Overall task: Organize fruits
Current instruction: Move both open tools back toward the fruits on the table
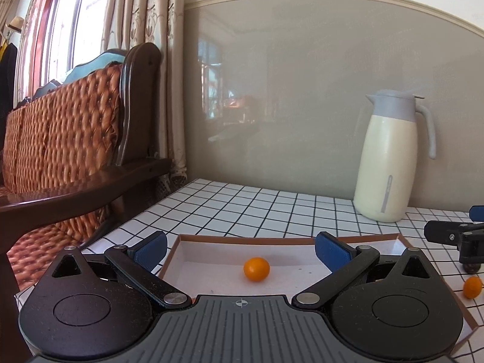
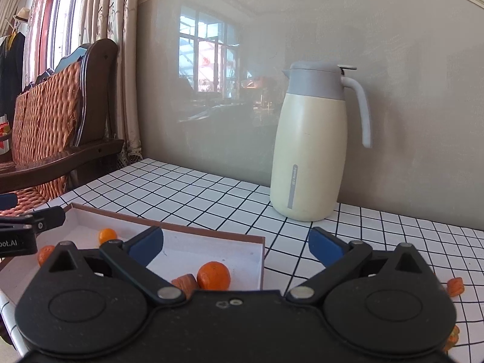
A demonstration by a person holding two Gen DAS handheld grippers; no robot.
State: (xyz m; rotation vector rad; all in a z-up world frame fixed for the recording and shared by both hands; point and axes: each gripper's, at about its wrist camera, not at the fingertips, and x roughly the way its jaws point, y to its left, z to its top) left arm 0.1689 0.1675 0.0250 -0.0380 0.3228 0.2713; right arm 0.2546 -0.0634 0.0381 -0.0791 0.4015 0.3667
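Nearest in the left wrist view, the left gripper [image 1: 240, 249] hangs over the near edge of a shallow box [image 1: 272, 240] with its jaws spread wide and nothing between them. The box has white inner walls and a brown rim, and it rests on a white surface [image 1: 242, 208] marked with a black grid. In this view one small round orange fruit [image 1: 256, 269] lies on the box floor, roughly midway between the blue pads and apart from both.

The right gripper [image 2: 236, 249] is likewise wide open and holds nothing; it sits over the box's right end. Just ahead of its body, inside the box near the right wall, lies a larger orange fruit [image 2: 213, 275], with a small ridged orange piece [image 2: 185, 282] touching its left side. Farther left in the box are two more small orange fruits, one [image 2: 107, 235] toward the back wall and one [image 2: 45, 254] partly hidden behind the gripper's arm. Outside the box, on the surface to the right, lies another ridged orange piece [image 2: 455, 286].

Beyond the box, a cream jug [image 2: 311, 142] with a grey lid and handle stands upright on the surface against the grey wall. To the left, off the surface, is a wooden bench [image 1: 69, 139] with an orange quilted cushion, and curtains [image 1: 145, 30] hang behind it.
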